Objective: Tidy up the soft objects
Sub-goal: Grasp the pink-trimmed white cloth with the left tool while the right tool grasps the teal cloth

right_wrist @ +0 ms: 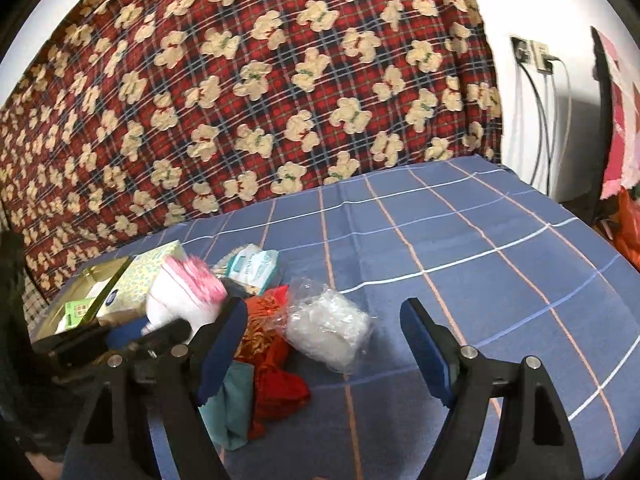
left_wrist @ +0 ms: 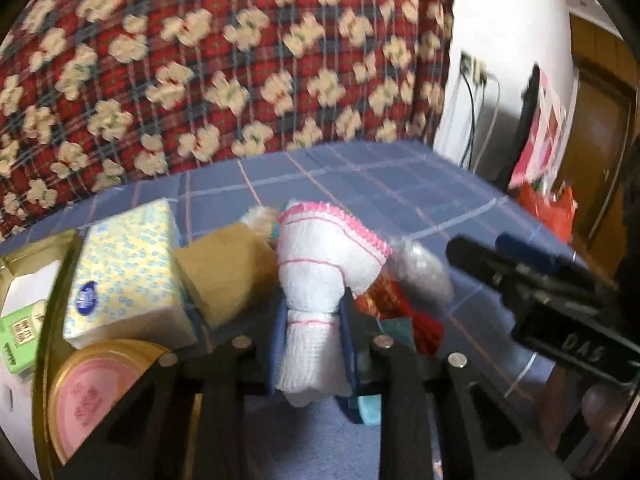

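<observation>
- Clearly the centre of things is the white rolled cloth (left_wrist: 310, 308) with pink stitching, a soft bundle pinched at its narrow waist by the left claw (left_wrist: 312, 344); its blue pads press in on both sides and the fabric bulges above and below them.
- Gripping at the tied-in waist looks sensible to me: the roll cannot slip out either way, and the claw need not crush the fuller ends.
- From the right wrist view the same cloth sits at the left of the pile, just beside the yellow tissue pack (left_wrist: 128, 272), so it is likely being taken toward or away from that cluster; which one I cannot tell.
- Close around it lie a tan plush toy (left_wrist: 228, 268), a red patterned cloth (right_wrist: 276, 360), a teal cloth (right_wrist: 232, 408) and a clear plastic bag (right_wrist: 332, 328) of white stuff, all loosely heaped and touching, apparently still unsorted.
- Behind the heap sits a pale wet-wipes pack (right_wrist: 256, 266).
- Further left a gold-rimmed box (right_wrist: 86, 280) holds a green carton (left_wrist: 22, 340), with a round pink-lidded tin (left_wrist: 90, 392) near it; it may be the sorting place.
- Meanwhile the right claw (right_wrist: 324, 354) stands spread wide and empty above the blue checked tabletop (right_wrist: 480, 260), near the bag, presumably waiting for its turn.
- Behind everything hangs a red plaid blanket (right_wrist: 240, 80) printed with bears.
</observation>
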`<state>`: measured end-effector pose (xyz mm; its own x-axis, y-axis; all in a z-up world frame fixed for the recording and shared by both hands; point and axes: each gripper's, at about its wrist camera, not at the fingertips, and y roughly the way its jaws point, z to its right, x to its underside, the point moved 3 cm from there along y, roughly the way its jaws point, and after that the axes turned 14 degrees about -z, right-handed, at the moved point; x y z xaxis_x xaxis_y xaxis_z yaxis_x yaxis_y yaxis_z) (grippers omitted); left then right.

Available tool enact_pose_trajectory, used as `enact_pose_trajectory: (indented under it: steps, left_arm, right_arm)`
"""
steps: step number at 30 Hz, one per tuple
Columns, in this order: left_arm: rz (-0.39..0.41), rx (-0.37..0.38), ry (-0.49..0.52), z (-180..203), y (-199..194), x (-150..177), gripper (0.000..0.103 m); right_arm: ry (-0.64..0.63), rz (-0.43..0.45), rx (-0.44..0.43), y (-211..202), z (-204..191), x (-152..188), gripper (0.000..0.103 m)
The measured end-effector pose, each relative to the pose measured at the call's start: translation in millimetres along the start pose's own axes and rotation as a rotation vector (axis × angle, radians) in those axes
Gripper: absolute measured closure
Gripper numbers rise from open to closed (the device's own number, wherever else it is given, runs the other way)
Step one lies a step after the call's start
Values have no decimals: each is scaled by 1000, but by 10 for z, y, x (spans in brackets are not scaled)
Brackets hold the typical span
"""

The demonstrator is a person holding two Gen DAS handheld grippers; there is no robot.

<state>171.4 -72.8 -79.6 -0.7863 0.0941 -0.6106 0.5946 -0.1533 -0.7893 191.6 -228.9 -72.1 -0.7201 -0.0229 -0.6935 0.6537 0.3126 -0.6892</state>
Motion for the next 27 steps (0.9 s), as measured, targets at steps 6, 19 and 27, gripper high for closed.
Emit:
enact_pose_trajectory:
  steps: [6, 19, 27]
  left_arm:
    - [113, 23, -82, -165, -173, 48, 81]
    - [210, 17, -141, -337, -321, 119, 81]
    - [227, 27, -171, -409, -349, 150, 81]
  right_arm:
    - [-133, 10, -16, -38, -251, 25, 22]
    - [-326, -138, -117, 203, -583, 128, 34]
    - [-432, -270, -109, 411, -773, 257, 60]
